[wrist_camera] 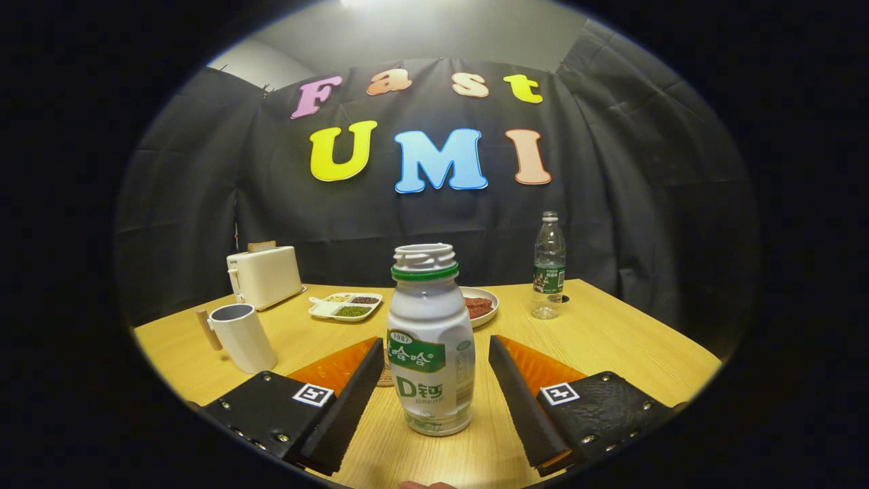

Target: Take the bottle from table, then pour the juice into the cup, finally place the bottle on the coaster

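Two bottles [430, 339] (one clear [548, 266]), one cup [242, 336], one toaster [265, 275], two dishes [345, 305].

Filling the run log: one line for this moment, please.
phase: pre-grasp | tongs: open, either side of bottle | bottle: upright on table, uncapped | cup: beyond, left

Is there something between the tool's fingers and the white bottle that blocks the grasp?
No, nothing visible. The white bottle stands upright on the table between the open fingers of the tool, with bare gaps on both sides. The cup stands apart, beyond one finger.
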`<state>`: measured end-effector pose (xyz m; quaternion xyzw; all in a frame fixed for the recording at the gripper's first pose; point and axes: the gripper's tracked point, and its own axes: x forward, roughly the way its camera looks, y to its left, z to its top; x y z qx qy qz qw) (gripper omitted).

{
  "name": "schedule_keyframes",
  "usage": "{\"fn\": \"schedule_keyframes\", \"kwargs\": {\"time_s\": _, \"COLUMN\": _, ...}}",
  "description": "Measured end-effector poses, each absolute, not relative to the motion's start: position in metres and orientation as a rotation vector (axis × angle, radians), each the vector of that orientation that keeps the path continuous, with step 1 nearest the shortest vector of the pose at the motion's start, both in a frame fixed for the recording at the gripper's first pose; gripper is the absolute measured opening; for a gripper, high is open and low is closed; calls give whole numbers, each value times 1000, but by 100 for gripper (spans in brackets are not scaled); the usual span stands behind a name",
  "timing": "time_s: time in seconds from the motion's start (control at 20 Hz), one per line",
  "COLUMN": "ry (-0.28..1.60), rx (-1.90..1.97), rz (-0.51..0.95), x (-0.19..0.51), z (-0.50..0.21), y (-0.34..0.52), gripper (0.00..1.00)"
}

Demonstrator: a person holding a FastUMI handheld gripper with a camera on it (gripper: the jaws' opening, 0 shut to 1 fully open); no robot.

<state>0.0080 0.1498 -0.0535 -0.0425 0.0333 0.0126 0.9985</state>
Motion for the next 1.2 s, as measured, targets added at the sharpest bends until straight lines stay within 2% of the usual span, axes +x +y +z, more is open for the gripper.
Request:
{"fn": "schedule_keyframes", "kwargs": {"time_s": 0.3, "ry": 89, "rx": -96, "rz": -23, "x": 24, "z": -65, "y": 148, "gripper": 94}}
{"fn": "schedule_keyframes", "kwargs": {"time_s": 0.45, "ry": 107, "rx": -122, "rz": -41, "x": 30, "z": -67, "y": 149, "gripper": 73}}
{"fn": "schedule_keyframes", "kwargs": {"time_s": 1.2, "ry": 90, "rx": -416, "rz": -58, "x": 34, "z": -20, "y": 176, "gripper": 71}}
